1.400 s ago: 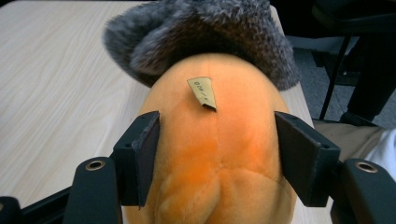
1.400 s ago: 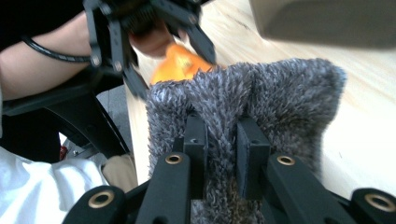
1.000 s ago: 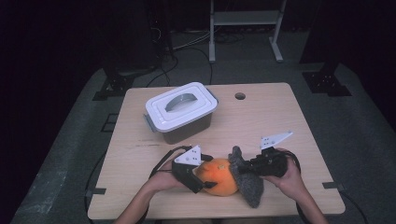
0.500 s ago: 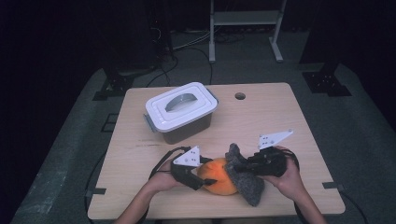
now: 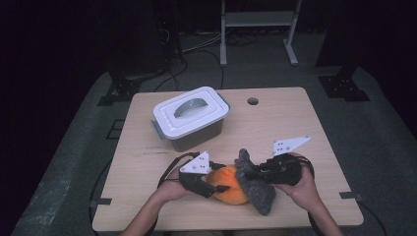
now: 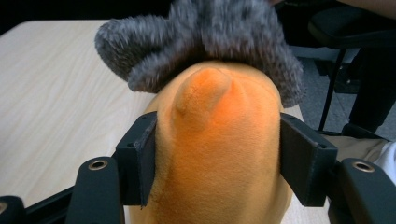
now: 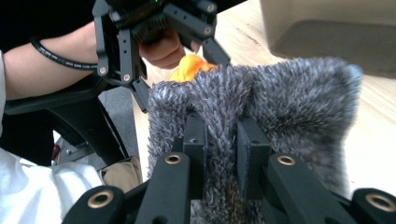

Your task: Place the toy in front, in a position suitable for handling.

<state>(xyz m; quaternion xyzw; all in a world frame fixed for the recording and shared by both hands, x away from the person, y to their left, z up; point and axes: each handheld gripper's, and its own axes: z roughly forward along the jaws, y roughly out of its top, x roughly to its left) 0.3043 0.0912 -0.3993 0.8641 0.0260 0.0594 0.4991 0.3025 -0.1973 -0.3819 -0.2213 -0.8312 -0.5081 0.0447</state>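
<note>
An orange plush ball (image 5: 230, 189) lies near the table's front edge, partly wrapped in a grey fuzzy cover (image 5: 260, 192). My left gripper (image 5: 218, 185) comes in from the left. Its jaws have just been closing, and both pads now press the sides of the orange plush (image 6: 217, 140), with the grey cover (image 6: 210, 32) draped over its far end. My right gripper (image 7: 222, 140) is shut on a fold of the grey cover (image 7: 289, 102) and holds it from the right (image 5: 249, 172). In the right gripper view a bit of orange (image 7: 191, 65) peeks out beyond the cover.
A grey bin with a white handled lid (image 5: 191, 115) stands at the back left of the wooden table (image 5: 295, 128). A small round hole (image 5: 253, 101) sits near the far edge. Cables and a metal stand (image 5: 255, 29) lie on the floor behind.
The left jaws have closed in onto the orange plush. The right hand has lifted the grey cover slightly.
</note>
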